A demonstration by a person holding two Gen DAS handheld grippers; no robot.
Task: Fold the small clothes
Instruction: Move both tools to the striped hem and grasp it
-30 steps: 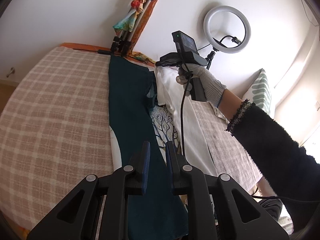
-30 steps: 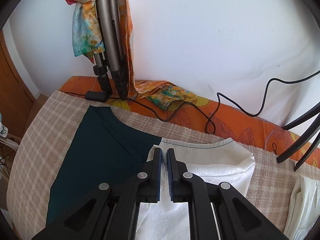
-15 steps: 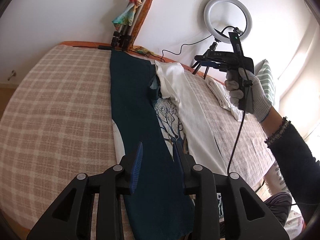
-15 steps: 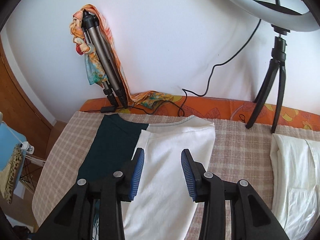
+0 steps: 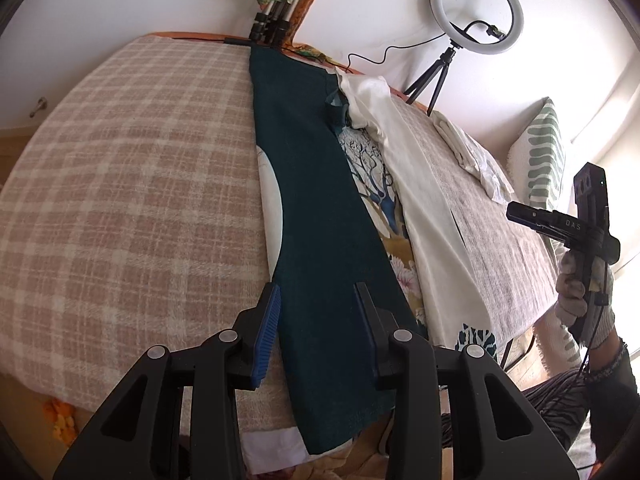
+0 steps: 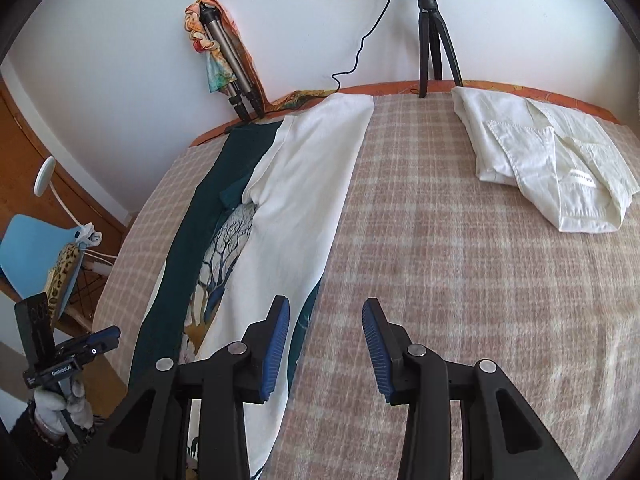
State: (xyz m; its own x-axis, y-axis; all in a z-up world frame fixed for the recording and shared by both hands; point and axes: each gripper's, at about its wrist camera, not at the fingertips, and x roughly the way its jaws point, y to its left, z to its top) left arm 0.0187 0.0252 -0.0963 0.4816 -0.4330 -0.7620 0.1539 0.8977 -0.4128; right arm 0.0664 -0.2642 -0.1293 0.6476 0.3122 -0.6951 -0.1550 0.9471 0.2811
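Both grippers stood wide apart and empty above the bed (image 6: pixel 460 240), which wore a checked blanket. The left gripper (image 5: pixel 316 308) hovered over the near end of the shirt (image 5: pixel 320 200), its jaws straddling the dark teal panel. The right gripper (image 6: pixel 326 320) hung at the shirt's white edge, one jaw over cloth and the other over bare blanket.

The shirt (image 6: pixel 296 184) lay as a long narrow strip running from 6 o'clock up to 12 o'clock in the left view, its sides already turned in: teal on one side, white on the other, a printed tree showing between them. Its near end drooped over the bed's edge. A second white garment (image 6: pixel 552 168) sat folded at about 1 o'clock in the right view, well apart from the strip.

By my judgement, the next move was a lengthwise fold. The risks were plain enough. A pinch that took only the top layer would let the turned-in sides spring open as the cloth rose. The overhanging end could drag the strip off the bed if lifted unevenly. Near the wall, the tripod (image 6: pixel 240 84) and its cable (image 6: pixel 360 48) lay close to the collar end and might snag.
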